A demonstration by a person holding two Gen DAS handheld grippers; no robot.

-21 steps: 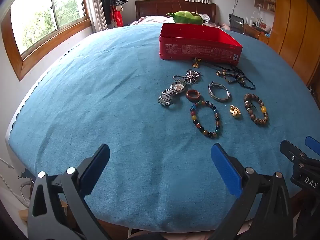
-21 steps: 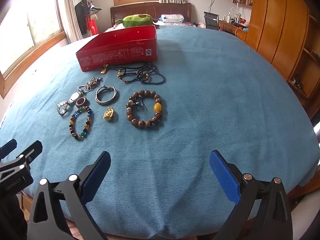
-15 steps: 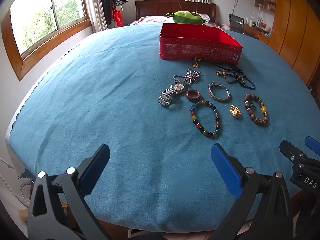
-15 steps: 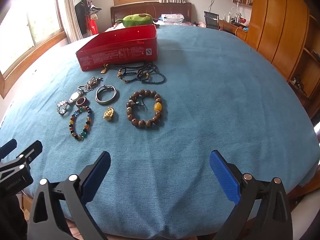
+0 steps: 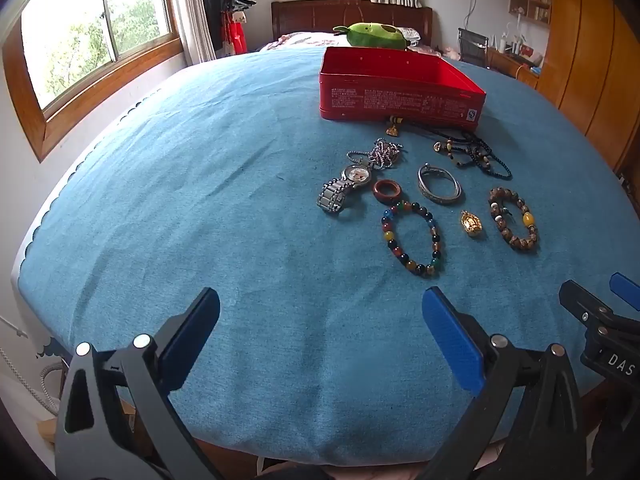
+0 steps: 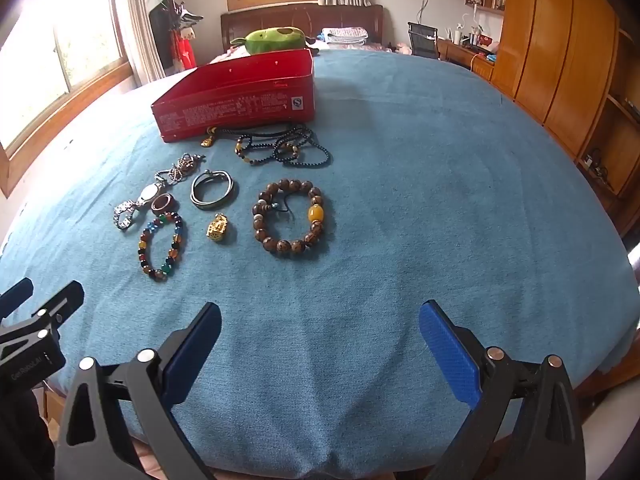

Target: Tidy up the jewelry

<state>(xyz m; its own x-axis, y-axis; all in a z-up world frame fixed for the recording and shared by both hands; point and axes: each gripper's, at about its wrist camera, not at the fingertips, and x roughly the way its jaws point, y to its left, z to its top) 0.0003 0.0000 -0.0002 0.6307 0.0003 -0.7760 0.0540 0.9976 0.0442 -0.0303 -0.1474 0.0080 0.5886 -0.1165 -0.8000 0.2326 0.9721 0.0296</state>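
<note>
An open red tin box [image 5: 400, 88] [image 6: 240, 96] stands far on the blue cloth. In front of it lie black bead necklaces [image 6: 286, 148], a silver watch [image 5: 344, 186], a brown ring [image 5: 387, 191], a silver bangle [image 5: 439, 184], a multicolour bead bracelet [image 5: 412, 238] [image 6: 162, 246], a gold pendant [image 6: 218, 229] and a brown bead bracelet [image 6: 288, 216]. My left gripper [image 5: 320, 320] is open and empty near the front edge. My right gripper [image 6: 320, 328] is open and empty, to the right of the left one.
The blue cloth [image 5: 200, 200] covers a round table. A window [image 5: 80, 40] is on the left, wooden cabinets [image 6: 560, 60] on the right. A bed with a green plush toy [image 5: 376, 35] is behind the table.
</note>
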